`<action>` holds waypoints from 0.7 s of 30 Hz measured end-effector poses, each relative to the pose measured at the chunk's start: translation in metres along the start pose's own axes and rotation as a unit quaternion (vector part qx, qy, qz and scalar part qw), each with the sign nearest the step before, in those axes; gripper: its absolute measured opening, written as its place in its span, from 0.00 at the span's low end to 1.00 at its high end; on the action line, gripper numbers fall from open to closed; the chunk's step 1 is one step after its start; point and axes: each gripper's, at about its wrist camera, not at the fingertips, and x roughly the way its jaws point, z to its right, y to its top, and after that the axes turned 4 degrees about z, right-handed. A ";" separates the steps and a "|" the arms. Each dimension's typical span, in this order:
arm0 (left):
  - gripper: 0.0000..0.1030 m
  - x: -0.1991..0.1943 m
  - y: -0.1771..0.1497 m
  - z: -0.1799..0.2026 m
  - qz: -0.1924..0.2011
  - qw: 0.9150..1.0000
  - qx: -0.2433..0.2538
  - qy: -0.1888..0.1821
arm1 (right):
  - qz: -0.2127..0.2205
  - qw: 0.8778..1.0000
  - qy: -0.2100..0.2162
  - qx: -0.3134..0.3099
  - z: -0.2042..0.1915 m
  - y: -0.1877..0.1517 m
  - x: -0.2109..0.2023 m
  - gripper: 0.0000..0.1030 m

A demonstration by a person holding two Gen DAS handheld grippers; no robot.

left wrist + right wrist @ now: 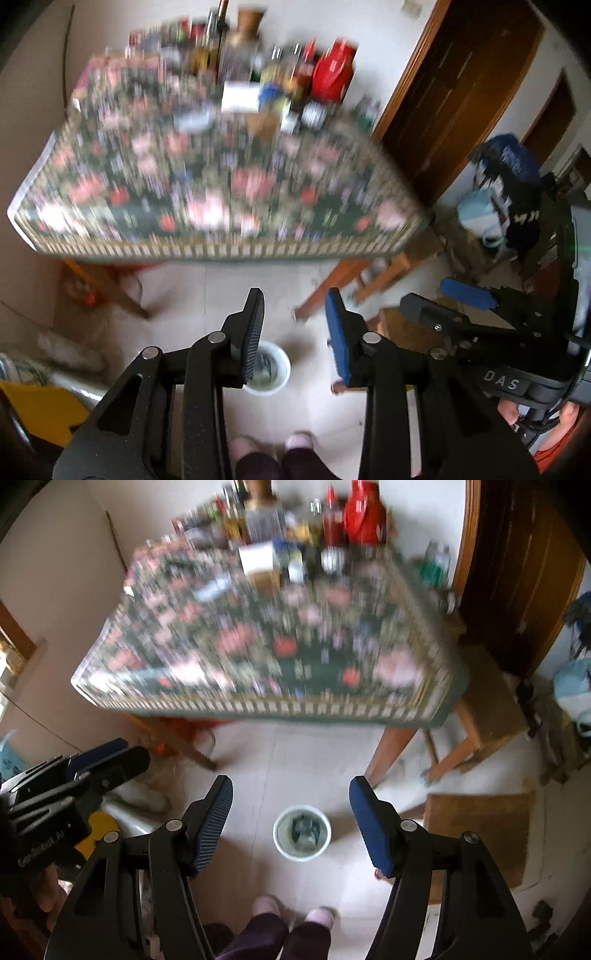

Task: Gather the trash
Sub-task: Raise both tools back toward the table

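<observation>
Hovering with nothing between their spread jaws, the left tongs (295, 336) and right tongs (291, 823) are pointing down over the white bin (301, 832) holding trash, before the floral tabletop (266, 642).

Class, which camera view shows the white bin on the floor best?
The right wrist view: the white bin sits whole between the open fingers, its contents visible. In the left wrist view the bin is half hidden behind a finger pad.

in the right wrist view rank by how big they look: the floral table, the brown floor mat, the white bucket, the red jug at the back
1. floral table
2. brown floor mat
3. white bucket and red jug: these look alike in size; the jug is farther off and blurred, so no ranking.
</observation>
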 end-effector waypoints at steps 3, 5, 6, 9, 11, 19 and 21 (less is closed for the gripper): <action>0.37 -0.041 0.023 0.008 0.039 0.999 0.010 -0.011 | 0.039 0.999 -0.001 0.001 -0.006 0.012 -0.037 0.60; 0.37 -0.067 0.034 0.011 0.060 0.998 0.015 -0.015 | 0.066 0.998 -0.008 0.002 -0.013 0.023 -0.063 0.60; 0.37 -0.078 0.038 0.015 0.069 0.997 0.018 -0.015 | 0.075 0.997 -0.009 0.002 -0.015 0.028 -0.074 0.60; 0.37 -0.114 0.050 0.017 0.099 0.995 0.027 -0.020 | 0.111 0.994 -0.014 0.009 -0.023 0.038 -0.113 0.60; 0.38 -0.137 0.057 0.016 0.119 0.992 0.036 -0.023 | 0.138 0.990 -0.019 0.012 -0.031 0.044 -0.136 0.60; 0.60 -0.207 0.075 0.001 0.195 0.979 0.059 -0.029 | 0.223 0.974 -0.048 0.007 -0.059 0.056 -0.192 0.64; 0.79 -0.213 0.079 -0.003 0.204 0.977 0.058 -0.023 | 0.238 0.970 -0.056 0.008 -0.062 0.057 -0.197 0.70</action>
